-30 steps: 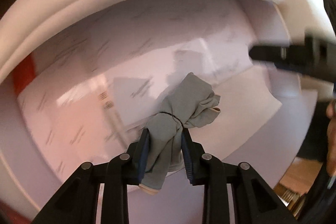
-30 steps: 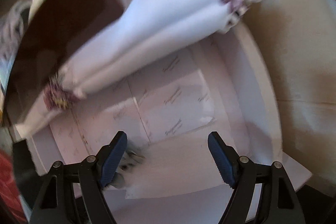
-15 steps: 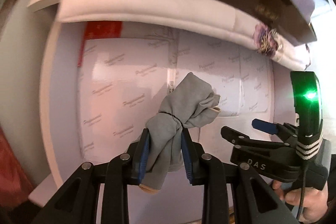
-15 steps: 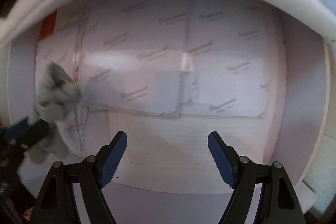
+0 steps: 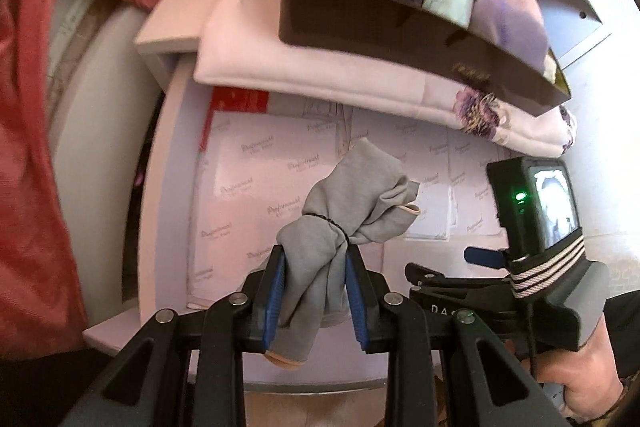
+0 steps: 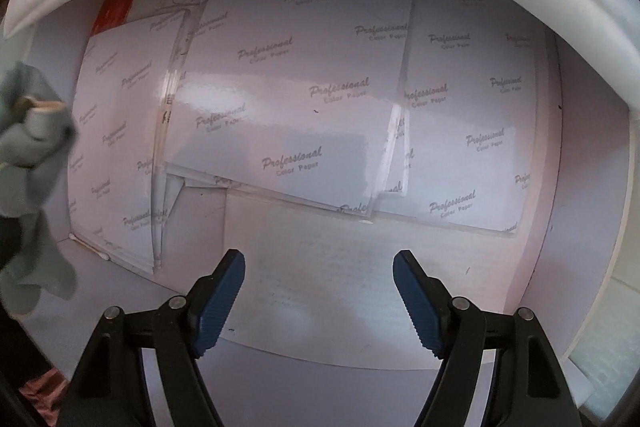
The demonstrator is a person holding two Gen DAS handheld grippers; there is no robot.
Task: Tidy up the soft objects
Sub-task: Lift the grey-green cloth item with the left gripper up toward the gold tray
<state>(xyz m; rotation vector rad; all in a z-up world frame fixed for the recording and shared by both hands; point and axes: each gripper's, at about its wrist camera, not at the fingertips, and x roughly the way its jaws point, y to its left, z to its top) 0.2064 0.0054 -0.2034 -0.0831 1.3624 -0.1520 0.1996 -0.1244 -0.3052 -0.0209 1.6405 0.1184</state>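
My left gripper (image 5: 316, 291) is shut on a grey sock bundle (image 5: 344, 211) tied with a thin black band, held above a white drawer (image 5: 168, 163) lined with printed paper sheets. In the right wrist view the same grey sock bundle (image 6: 32, 155) hangs at the left edge. My right gripper (image 6: 319, 301) points down into the drawer (image 6: 580, 211); its jaws are closing with nothing between them. In the left wrist view the right gripper (image 5: 484, 257) sits at the lower right, held by a hand (image 5: 576, 387).
A folded white towel (image 5: 320, 67) with purple flowers lies across the drawer's far side, a dark box (image 5: 384, 19) of rolled soft items on top of it. Red cloth (image 5: 36, 147) hangs at the left. Glossy paper sheets (image 6: 304, 99) cover the drawer floor.
The left gripper rose with the sock bundle, so the dark box and red cloth came into view. The right gripper swung over the drawer floor and dropped closer, its jaws narrowing slightly.
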